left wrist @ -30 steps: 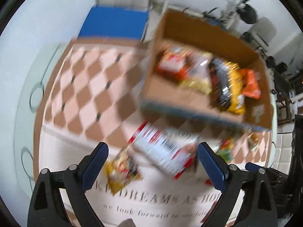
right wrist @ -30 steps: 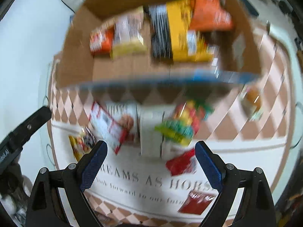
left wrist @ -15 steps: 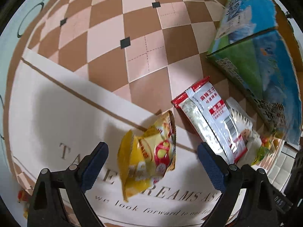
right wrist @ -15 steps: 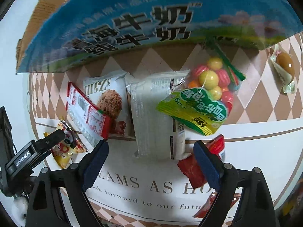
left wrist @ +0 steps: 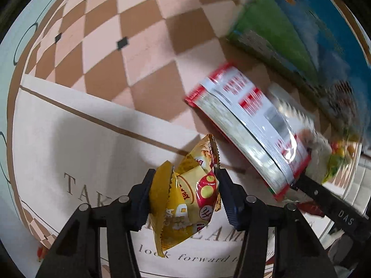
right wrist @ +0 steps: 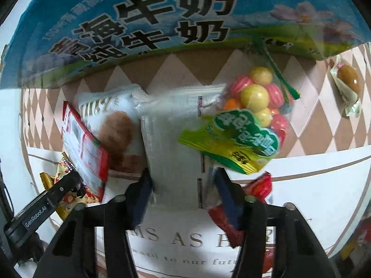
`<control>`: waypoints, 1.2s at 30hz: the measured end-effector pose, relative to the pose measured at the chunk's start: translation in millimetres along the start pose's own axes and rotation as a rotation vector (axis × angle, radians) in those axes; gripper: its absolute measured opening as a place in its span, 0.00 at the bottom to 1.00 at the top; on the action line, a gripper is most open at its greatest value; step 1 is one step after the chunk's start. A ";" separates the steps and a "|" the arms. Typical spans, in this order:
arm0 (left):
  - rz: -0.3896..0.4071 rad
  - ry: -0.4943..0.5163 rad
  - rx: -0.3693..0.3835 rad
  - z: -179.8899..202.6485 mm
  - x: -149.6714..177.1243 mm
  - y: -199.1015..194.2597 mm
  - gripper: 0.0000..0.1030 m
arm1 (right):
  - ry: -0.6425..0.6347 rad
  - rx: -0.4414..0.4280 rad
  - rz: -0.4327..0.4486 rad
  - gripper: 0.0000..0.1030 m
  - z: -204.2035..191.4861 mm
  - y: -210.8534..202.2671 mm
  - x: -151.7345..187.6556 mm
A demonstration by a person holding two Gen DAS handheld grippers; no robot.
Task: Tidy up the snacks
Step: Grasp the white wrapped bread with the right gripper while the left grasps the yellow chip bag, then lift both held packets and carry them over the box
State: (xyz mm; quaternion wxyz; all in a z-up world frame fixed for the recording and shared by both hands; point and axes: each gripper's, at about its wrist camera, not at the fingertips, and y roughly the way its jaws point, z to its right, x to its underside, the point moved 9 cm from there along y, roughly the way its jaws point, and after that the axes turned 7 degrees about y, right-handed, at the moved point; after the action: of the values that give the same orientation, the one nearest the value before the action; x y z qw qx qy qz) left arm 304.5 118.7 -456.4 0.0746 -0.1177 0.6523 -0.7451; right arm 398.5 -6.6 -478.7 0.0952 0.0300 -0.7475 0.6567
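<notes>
Both grippers are down among the snacks at once! Nearest in the left wrist view, the left gripper point(left wrist: 184, 192) is clamped on the yellow snack packet point(left wrist: 185, 199), which is squeezed and crumpled between the pads, standing on the white lettered part of the tablecloth point(left wrist: 69, 143). Over in the right wrist view, the right gripper point(right wrist: 183, 192) has its pads pressed against both edges of the grey-white packet point(right wrist: 172, 143), gripping its near end.

Just beyond, a red-and-white packet point(left wrist: 245, 127) lies to the right of the yellow one, blurred, one end resting over the cookie packet point(right wrist: 111, 120). To the right of the grey-white packet, the bag of coloured candy balls point(right wrist: 252, 115) overlaps its far right corner, and a red packet point(right wrist: 257, 187) lies by the right pad. Further right, alone on the checks, sits a small wrapped bun point(right wrist: 347, 85). At the far side stands the milk carton box point(right wrist: 162, 23), its printed blue and green wall close above the pile.

Here's the risk, as I judge it: lift that grey-white packet and the candy bag resting on it could drag or tumble. The yellow packet, pinched so hard, may burst or slip free. And the two grippers are working close together, so a clash is possible.
</notes>
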 end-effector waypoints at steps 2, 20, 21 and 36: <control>-0.012 0.032 -0.005 11.2 8.4 2.2 0.49 | -0.010 0.000 -0.020 0.55 6.2 -0.6 7.1; -0.059 0.206 -0.101 75.8 78.8 29.4 0.52 | -0.114 0.083 -0.099 0.64 7.8 23.4 75.7; -0.057 0.204 -0.101 73.0 73.6 28.9 0.51 | -0.119 0.090 -0.097 0.65 2.4 24.1 74.4; -0.015 0.202 -0.074 52.0 83.5 -2.5 0.42 | -0.159 0.107 -0.041 0.56 -16.8 17.1 96.5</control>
State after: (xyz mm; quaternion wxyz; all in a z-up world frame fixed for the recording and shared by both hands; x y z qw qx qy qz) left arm 238.6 47.3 -441.1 -0.0017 -0.0496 0.6827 -0.7290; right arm 302.7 20.0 -475.9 0.0474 0.1026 -0.7156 0.6893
